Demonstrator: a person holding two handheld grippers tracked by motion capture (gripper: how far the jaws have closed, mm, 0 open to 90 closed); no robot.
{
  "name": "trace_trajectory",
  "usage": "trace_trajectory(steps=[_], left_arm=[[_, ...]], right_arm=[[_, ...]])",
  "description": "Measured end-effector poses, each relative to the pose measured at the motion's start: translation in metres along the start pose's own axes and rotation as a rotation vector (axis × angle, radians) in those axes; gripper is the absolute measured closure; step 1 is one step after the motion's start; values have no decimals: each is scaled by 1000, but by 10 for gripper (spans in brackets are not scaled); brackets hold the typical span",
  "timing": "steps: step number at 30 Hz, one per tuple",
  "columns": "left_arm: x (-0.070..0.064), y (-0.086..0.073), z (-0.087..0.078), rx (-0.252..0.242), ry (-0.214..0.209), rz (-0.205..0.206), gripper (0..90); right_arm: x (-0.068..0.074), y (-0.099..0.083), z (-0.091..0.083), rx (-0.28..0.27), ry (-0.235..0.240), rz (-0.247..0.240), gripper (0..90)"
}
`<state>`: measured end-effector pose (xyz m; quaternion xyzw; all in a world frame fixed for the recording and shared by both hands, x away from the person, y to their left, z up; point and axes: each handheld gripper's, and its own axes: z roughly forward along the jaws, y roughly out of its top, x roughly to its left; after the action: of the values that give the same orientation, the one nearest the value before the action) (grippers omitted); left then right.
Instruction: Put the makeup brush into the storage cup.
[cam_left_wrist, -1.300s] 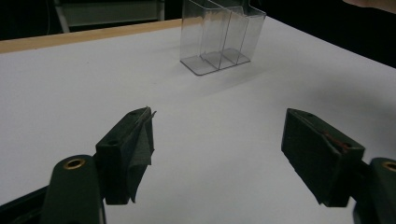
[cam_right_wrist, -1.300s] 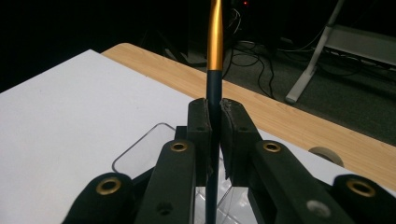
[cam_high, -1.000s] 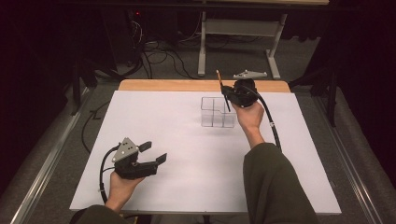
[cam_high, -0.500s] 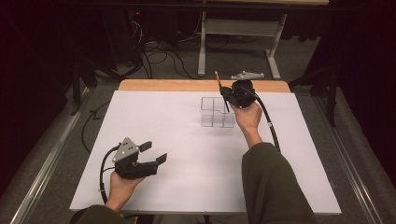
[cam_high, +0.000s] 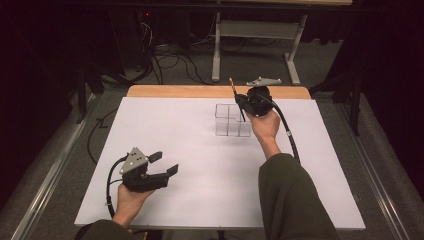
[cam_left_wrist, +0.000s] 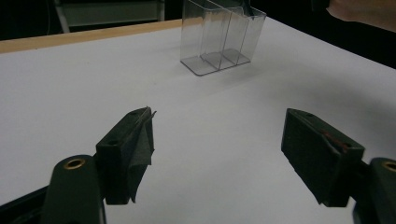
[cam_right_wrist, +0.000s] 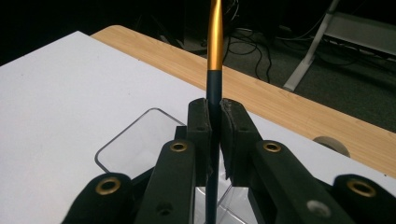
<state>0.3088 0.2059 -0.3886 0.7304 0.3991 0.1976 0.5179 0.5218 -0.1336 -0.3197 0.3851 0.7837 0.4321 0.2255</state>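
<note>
— The organizer (cam_left_wrist: 219, 37) at the far side looks like clear glossy plastic, and the pen (cam_right_wrist: 215, 46)?

— Its upper part has a shiny gold, metallic look above a dark matt barrel (pressed between 2 matt black pads). The table (cam_high: 165, 125) top looks matt white, paper-like, with a smooth wood edge (cam_high: 180, 91) beyond.

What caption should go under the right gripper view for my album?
Right hand-held gripper clamps a dark pen with a gold top upright above the clear divided box.
</note>
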Motion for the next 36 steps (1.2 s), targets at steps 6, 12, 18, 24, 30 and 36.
trace_trajectory(steps=[6,12,18,24,30,36], left_arm=[[-1,0,0,-3,2,-1,255],[-1,0,1,-4,0,-6,255],[-1,0,1,-3,0,-6,255],[-1,0,1,-4,0,-4,256],[-1,0,1,-3,-1,-7,255],[-1,0,1,-4,1,-4,256]], right_arm=[[-1,-1,-1,13,-3,0,842],[-2,-1,-3,17,-5,-4,842],[-2,-2,-6,33,-9,-10,842],[-2,-2,-8,37,-13,-16,842],[-4,-7,-8,45,-14,-13,840],[-5,-9,-10,47,-17,-8,840]])
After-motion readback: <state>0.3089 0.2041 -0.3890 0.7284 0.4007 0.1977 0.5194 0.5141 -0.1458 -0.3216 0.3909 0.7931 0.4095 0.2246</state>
